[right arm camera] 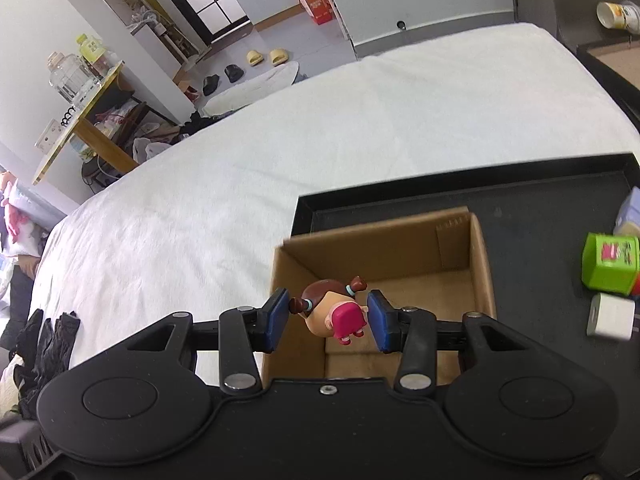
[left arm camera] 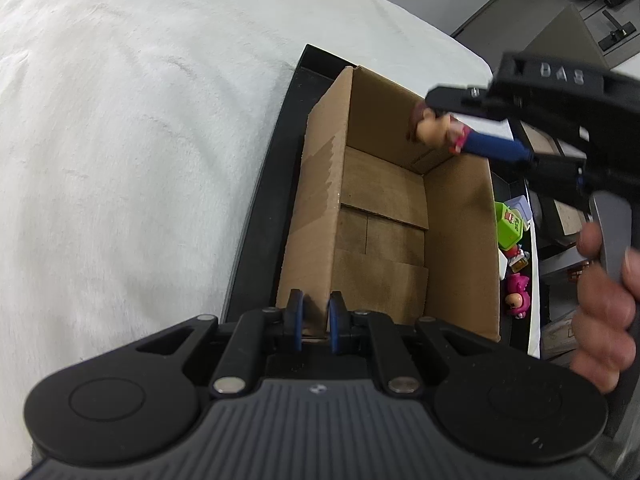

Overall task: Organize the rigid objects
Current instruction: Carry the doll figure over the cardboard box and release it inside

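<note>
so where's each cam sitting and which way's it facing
Left wrist: on the left gripper, shut on the cardboard box wall, looking into the box; the right hand and right gripper show.
Right wrist: on the right gripper, looking down over the box rim; fingers open beside the doll figure.
Shared: box, doll, black tray, green cube.

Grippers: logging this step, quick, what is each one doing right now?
Left gripper: shut on the cardboard box wall.
Right gripper: jaws open, doll figure between them, above the box.
</note>
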`<state>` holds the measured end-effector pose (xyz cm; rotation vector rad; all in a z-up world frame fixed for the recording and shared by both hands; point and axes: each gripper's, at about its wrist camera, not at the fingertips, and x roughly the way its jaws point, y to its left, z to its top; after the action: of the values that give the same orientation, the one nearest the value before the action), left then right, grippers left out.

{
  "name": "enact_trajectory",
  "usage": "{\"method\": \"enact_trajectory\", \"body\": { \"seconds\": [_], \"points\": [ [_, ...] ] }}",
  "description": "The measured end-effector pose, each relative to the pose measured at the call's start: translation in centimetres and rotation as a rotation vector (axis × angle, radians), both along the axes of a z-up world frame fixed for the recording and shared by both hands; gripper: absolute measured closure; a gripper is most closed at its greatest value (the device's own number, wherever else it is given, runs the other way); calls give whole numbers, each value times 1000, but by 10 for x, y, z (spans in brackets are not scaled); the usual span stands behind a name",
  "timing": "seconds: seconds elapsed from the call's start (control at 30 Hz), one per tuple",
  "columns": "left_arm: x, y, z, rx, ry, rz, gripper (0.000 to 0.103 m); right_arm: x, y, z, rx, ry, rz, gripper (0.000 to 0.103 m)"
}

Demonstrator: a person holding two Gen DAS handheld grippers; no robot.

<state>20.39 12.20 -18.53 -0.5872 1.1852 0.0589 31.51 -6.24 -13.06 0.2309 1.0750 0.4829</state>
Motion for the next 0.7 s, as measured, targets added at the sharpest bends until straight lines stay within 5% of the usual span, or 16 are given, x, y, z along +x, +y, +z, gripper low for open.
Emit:
{"method": "enact_trajectory", "body": {
  "seconds": [0.27, 0.7],
  "points": [
    [0, 2, -2, -7, 3, 13, 91, 7, -17, -5, 144, 32, -14, 52],
    [4, 0, -1, 12, 19, 5, 91, -15, -31, 13, 63, -8, 20, 47]
  ]
}}
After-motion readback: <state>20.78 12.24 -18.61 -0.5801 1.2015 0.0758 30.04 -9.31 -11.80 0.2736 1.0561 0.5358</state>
